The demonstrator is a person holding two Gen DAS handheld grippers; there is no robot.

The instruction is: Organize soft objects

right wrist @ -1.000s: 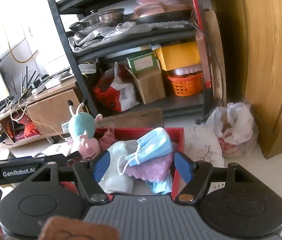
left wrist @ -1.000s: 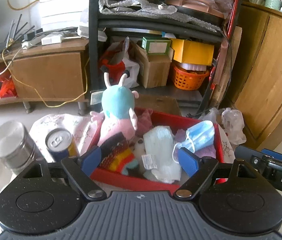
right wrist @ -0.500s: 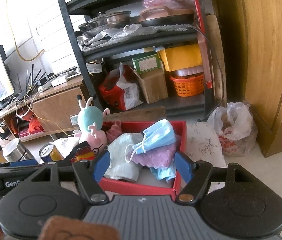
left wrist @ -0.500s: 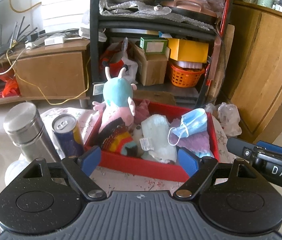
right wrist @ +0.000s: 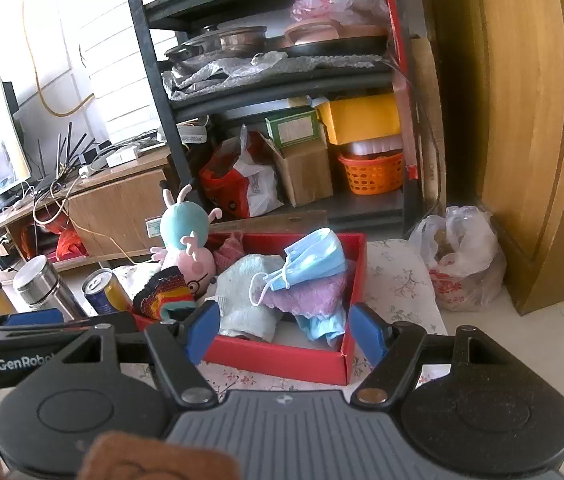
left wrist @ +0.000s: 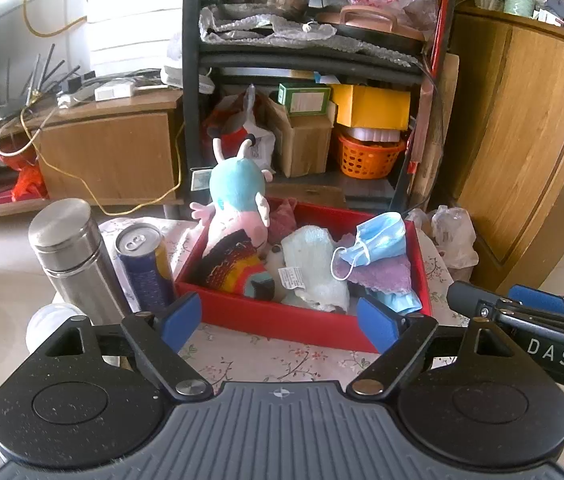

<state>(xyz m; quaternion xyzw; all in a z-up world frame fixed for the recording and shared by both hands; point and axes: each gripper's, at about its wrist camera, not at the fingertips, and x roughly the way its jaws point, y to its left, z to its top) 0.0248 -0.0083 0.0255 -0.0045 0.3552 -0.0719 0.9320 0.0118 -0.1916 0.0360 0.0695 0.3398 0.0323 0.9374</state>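
Both grippers hang back from a red box [left wrist: 282,322] packed with soft goods, the left gripper [left wrist: 277,322] with fingers wide apart and empty, the right gripper [right wrist: 282,330] with fingers parted and nothing between them. Beyond the fingertips lie a plush toy [left wrist: 237,208], a pale blue towel [left wrist: 314,268], a purple cloth [left wrist: 382,274] and a face mask [left wrist: 378,240] draped on top, apparently gathered there as sorted. A steel flask [left wrist: 71,256] and a drink can [left wrist: 143,264] stand outside the left finger, seemingly excluded as hard items.

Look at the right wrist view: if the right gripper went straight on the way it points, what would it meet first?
Probably the red box's near wall, then the pale towel and purple cloth inside; the right gripper is open and empty. Depth is uncertain.
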